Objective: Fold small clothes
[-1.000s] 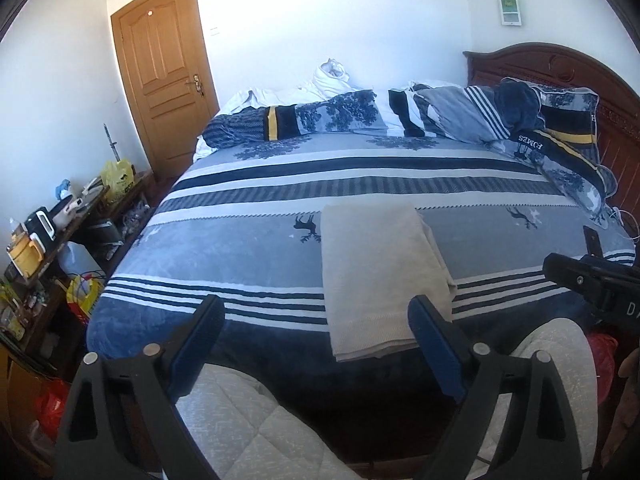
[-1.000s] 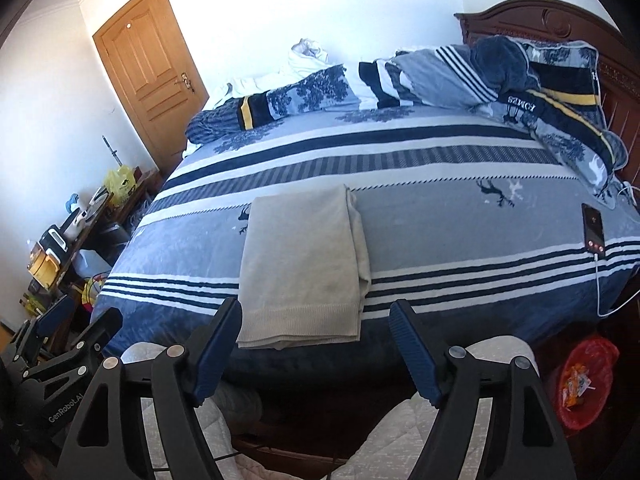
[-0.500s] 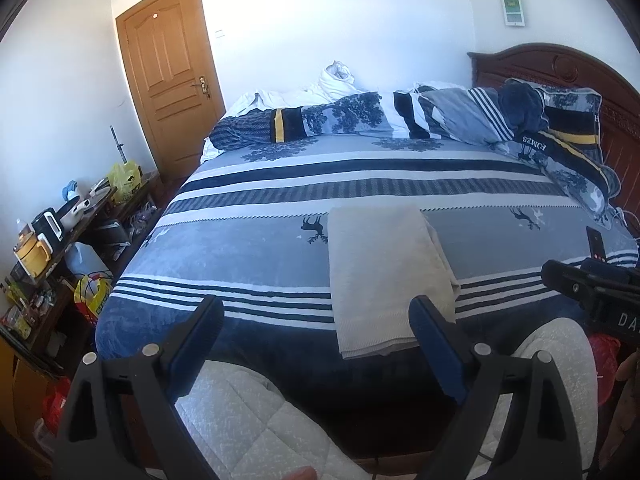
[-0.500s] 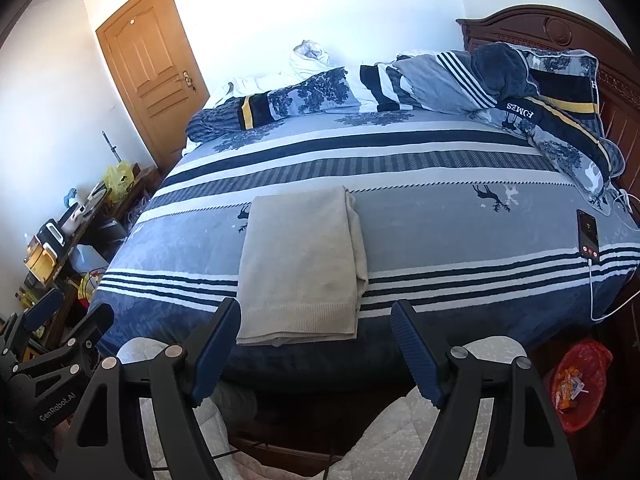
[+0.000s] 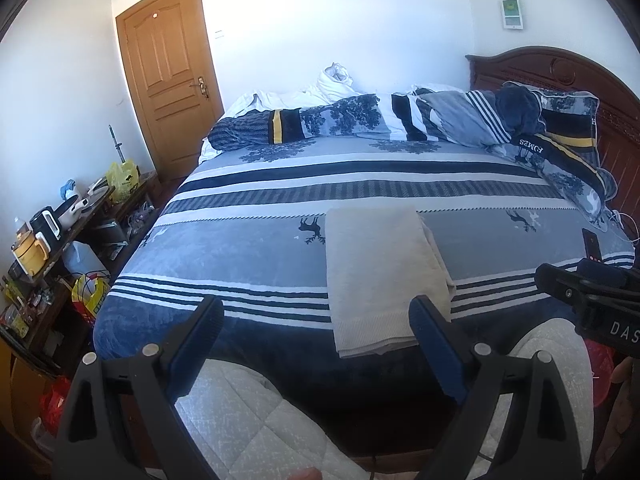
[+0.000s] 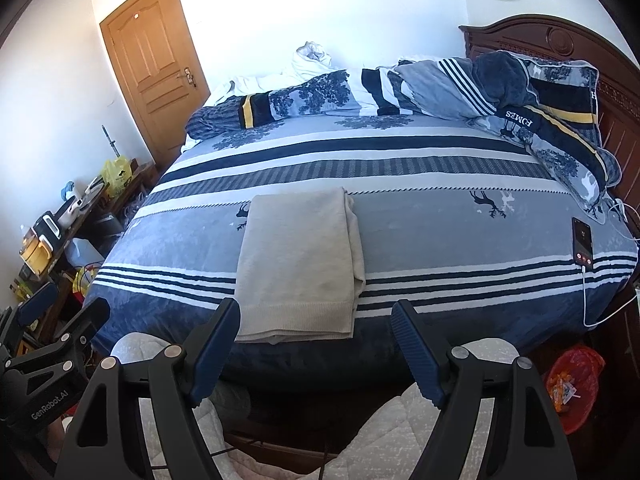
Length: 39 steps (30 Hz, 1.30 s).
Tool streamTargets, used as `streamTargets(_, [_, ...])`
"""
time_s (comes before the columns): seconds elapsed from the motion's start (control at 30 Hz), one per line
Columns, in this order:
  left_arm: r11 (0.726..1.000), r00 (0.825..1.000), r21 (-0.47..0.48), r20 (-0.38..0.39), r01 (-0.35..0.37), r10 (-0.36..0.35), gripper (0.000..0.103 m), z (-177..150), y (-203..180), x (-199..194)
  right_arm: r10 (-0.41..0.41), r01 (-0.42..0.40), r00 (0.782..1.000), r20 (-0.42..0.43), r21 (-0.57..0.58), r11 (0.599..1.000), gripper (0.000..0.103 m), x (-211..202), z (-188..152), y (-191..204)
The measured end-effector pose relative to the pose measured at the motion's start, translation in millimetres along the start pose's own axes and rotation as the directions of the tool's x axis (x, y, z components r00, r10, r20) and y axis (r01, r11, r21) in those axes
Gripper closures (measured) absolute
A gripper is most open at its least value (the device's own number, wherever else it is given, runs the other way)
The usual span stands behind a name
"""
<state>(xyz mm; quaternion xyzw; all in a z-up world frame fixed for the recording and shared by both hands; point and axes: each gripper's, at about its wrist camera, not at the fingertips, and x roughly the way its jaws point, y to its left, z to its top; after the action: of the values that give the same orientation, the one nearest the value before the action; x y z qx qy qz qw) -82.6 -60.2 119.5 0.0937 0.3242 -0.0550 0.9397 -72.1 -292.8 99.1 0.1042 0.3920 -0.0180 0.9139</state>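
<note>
On the near edge of the bed [image 6: 420,240] lies a folded beige garment [image 6: 298,264], a flat rectangle with its hem just at the mattress edge and 1 layer peeking out along its right side. In the left wrist view the same garment [image 5: 380,276] sits slightly right of center. The left tool [image 5: 316,336] hangs in the air short of the bed, its 2 blue-padded fingers spread wide apart and gripping nothing. The right tool [image 6: 316,338] is likewise held back from the bed, fingers wide apart and empty, with the garment's near hem seen between them. A phone [image 6: 582,245] with a white cable rests on the bedspread well to the right of the garment. Rumpled bedding [image 6: 360,92] is heaped along the far side by the wooden headboard [image 6: 560,40]. A wooden door [image 5: 168,76] stands shut at the far left.
</note>
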Motion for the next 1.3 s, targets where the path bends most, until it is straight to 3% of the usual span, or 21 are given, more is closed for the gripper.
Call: streamTargets(1.3, [0.999, 0.999, -0.036, -0.049, -0.004, 0.002, 0.010, -2.9, -3.4, 0.1, 0.009, -0.009, 1.000, -0.004, -0.020, 1.000, 0.020, 1.0, 4.6, 1.3])
